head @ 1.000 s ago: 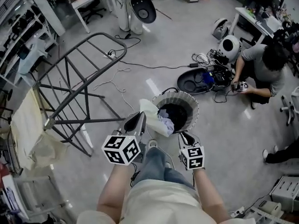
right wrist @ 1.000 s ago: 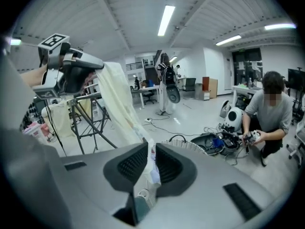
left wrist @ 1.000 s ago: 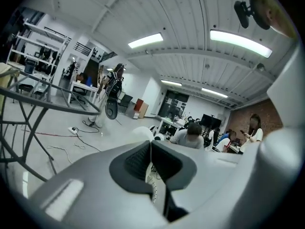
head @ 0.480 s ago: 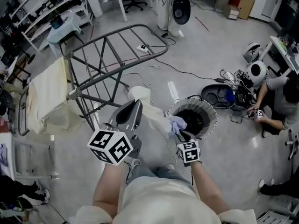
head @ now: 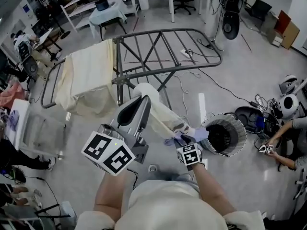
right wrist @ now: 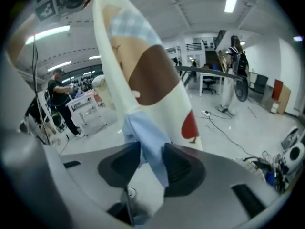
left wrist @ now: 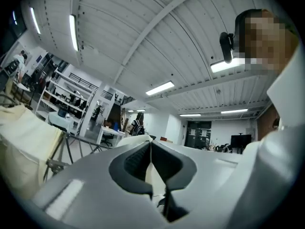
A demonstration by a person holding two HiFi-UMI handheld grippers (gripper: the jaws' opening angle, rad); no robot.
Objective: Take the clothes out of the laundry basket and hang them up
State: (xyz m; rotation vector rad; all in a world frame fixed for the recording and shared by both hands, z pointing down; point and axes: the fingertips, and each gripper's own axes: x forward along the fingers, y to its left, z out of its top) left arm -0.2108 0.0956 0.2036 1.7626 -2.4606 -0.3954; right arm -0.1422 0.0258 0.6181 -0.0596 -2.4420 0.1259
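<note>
Garment location: cream garment with blue, brown and red patches [head: 160,113], clear of laundry basket [head: 238,137], slung between both grippers in front of drying rack [head: 169,32].
Left gripper [head: 143,98]: jaws together, pinching a thin fold of cream cloth at the upper end.
Right gripper [head: 185,139]: jaws opening, blue part of the cloth hanging loose between the pads.
Handling: judged light, limp, not fragile; sags under own weight, likely to slip from a shallow pinch.
Hold points: best taken at hem or seam, two corners spread apart, for draping flat over a bar.
Rack state: cream sheet [head: 88,75] draped on left wing; right bars bare.
</note>
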